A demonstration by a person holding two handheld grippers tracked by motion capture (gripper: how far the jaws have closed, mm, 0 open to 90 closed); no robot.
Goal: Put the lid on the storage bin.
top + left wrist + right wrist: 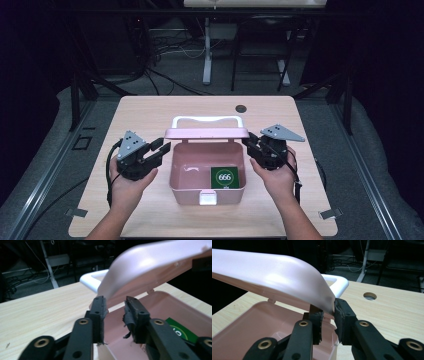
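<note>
From the high view, a pale wooden worktop [150, 115] carries a pink plastic box [207, 170] near the middle, a little toward the front edge. Its lid [207, 133] stands raised at the back, with a white handle [207, 121] above it. Inside, in the box's front right corner, lies a green card [224, 177] printed with "666". The left tongs [162, 148] sit just beside the lid's left end, the right tongs [248, 145] just beside its right end, each held in a person's hand coming in from the front edge.

In the left gripper view, the left tongs [116, 307] stand partly apart with a clear gap, and nothing is pinched between them. The lid's curved corner [150, 267] hangs just above and beyond the tips, and the box wall runs below them.

In the right gripper view, the right tongs [328, 311] are parted around the lid's corner [287, 275]. The lid edge dips into the gap and seems to touch one pad, though I cannot tell if it is truly gripped; it looks more like a loosened hold.

The step in hand appears to be opening the box, with the lid now nearly upright. The next move likely calls for drawing both tongs clear of the lid without knocking it shut, then reaching down for the card.
</note>
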